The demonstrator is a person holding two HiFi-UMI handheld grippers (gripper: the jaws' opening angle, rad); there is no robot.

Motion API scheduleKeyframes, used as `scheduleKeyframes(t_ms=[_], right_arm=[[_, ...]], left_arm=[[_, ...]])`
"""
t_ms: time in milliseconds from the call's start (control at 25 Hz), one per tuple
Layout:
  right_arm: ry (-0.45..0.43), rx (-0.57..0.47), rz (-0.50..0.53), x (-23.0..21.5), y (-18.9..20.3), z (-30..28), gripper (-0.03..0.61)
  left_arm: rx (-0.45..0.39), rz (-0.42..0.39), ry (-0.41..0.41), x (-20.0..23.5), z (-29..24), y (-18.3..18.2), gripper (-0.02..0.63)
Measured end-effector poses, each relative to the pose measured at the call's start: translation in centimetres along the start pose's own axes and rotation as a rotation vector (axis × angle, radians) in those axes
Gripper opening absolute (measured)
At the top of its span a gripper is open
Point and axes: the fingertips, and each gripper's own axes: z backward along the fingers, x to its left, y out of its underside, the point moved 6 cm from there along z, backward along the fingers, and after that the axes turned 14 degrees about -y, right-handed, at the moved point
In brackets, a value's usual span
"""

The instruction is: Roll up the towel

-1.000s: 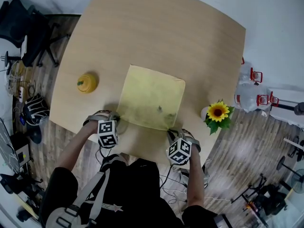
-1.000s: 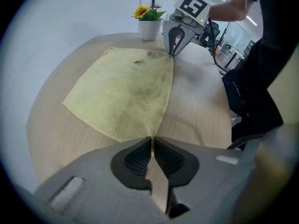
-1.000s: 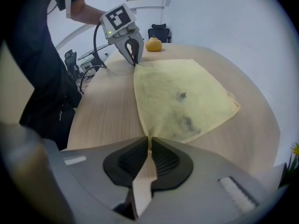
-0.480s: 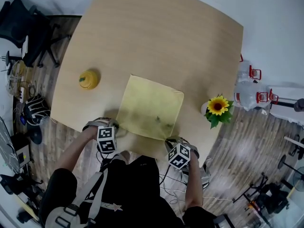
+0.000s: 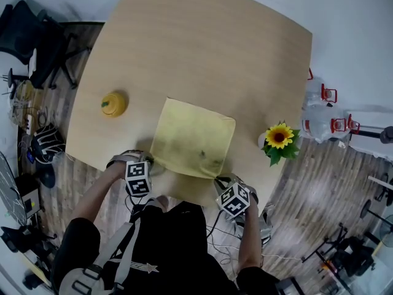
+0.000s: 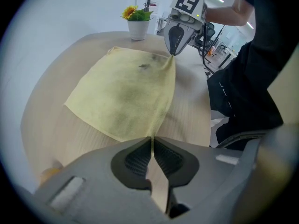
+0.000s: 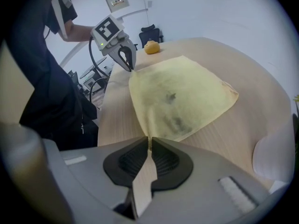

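Towel (image 5: 193, 137) corners inside the jaws

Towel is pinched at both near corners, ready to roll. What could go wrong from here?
1. The left gripper and the right gripper each pinch only the tip of a corner of the towel, so a corner may slip out once rolling starts.
2. The flowerpot stands close beside the towel's right edge, so the right gripper could knock it over when it moves forward.
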Motion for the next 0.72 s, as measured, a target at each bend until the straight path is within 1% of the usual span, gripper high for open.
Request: scheduleKeyframes(t_ms=[720], right_arm=[[0.045,-0.018,-0.023,-2.7,-0.9,0.2,0.031]], left_arm=[[0.034,0.031,-0.019,2.2,-1.4,-0.2,0.029]])
